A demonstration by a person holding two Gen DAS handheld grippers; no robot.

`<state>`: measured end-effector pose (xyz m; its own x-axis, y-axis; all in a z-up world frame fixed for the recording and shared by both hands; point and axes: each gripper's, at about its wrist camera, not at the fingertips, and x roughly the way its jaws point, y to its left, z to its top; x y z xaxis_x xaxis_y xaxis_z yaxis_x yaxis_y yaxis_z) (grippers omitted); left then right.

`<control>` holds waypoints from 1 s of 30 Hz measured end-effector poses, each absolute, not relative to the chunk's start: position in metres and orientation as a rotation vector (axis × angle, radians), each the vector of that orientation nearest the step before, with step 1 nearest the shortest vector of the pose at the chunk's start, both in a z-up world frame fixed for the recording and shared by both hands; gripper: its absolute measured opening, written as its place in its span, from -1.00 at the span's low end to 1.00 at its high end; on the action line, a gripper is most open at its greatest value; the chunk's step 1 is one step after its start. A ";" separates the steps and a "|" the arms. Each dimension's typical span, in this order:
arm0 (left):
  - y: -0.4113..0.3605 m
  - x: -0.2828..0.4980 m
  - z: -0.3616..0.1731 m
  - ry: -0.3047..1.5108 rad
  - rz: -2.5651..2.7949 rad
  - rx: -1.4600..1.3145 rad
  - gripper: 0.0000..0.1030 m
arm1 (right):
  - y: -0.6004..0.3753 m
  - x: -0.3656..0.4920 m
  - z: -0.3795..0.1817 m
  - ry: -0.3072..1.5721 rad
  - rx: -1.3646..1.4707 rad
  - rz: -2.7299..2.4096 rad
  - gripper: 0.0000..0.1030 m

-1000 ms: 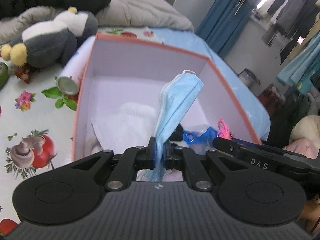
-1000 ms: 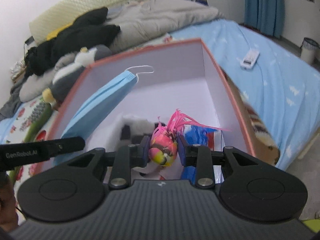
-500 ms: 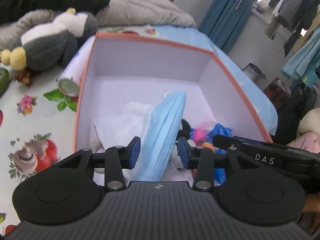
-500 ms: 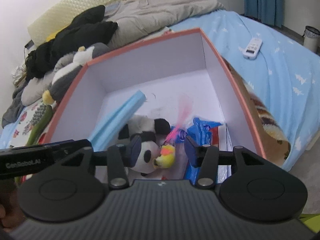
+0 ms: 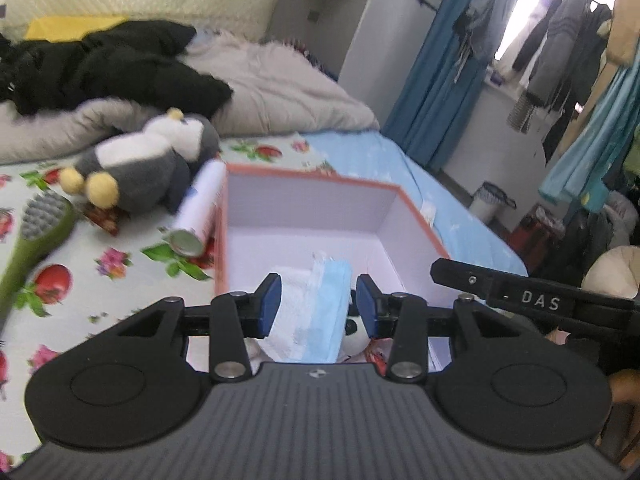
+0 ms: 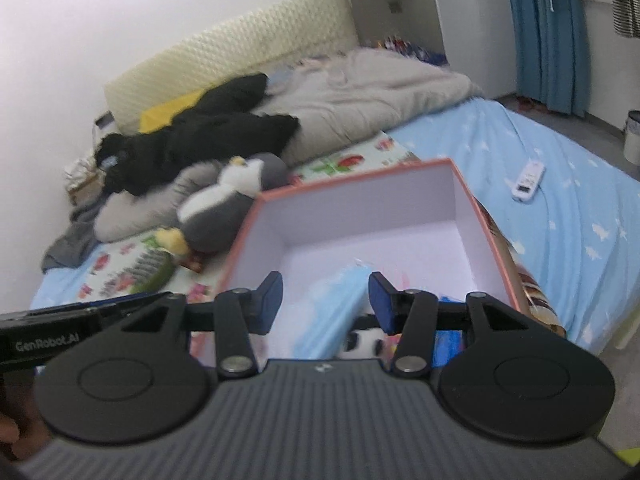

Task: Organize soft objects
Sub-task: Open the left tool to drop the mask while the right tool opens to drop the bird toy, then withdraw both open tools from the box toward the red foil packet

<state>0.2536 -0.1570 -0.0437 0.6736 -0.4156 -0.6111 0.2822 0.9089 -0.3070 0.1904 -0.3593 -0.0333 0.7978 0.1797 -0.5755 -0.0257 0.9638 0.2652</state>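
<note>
An open box with an orange rim (image 5: 312, 174) (image 6: 360, 184) stands on the bed. Inside it a blue face mask (image 5: 330, 308) (image 6: 332, 312) lies over a white cloth (image 5: 286, 320), next to a small panda toy (image 5: 354, 328) (image 6: 364, 340). My left gripper (image 5: 318, 306) hangs open above the box's near end, with nothing between its fingers. My right gripper (image 6: 325, 302) is open and empty too, above the same end. A grey and white penguin plush (image 5: 148, 168) (image 6: 228, 200) lies left of the box.
A white spray can (image 5: 200, 208) leans against the box's left wall. A green brush (image 5: 36, 232) (image 6: 156, 272) lies further left. Black clothes (image 5: 112, 64) and a grey blanket (image 6: 360, 96) fill the far bed. A white remote (image 6: 528, 180) rests on the blue sheet.
The left gripper opened and dropped the mask into the box. The right gripper opened and let the pink feathered toy fall in. Both grippers rose and drew back from the box.
</note>
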 end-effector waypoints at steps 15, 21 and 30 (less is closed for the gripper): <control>-0.067 0.159 0.000 0.612 -0.284 -0.248 -0.08 | -0.291 0.142 0.002 0.584 0.204 0.280 -0.01; -0.042 0.128 -0.006 0.607 -0.233 -0.268 -0.08 | -0.263 0.131 -0.004 0.614 0.180 0.339 -0.01; -0.027 0.103 -0.044 0.671 -0.197 -0.274 -0.07 | -0.233 0.122 -0.031 0.690 0.152 0.385 -0.01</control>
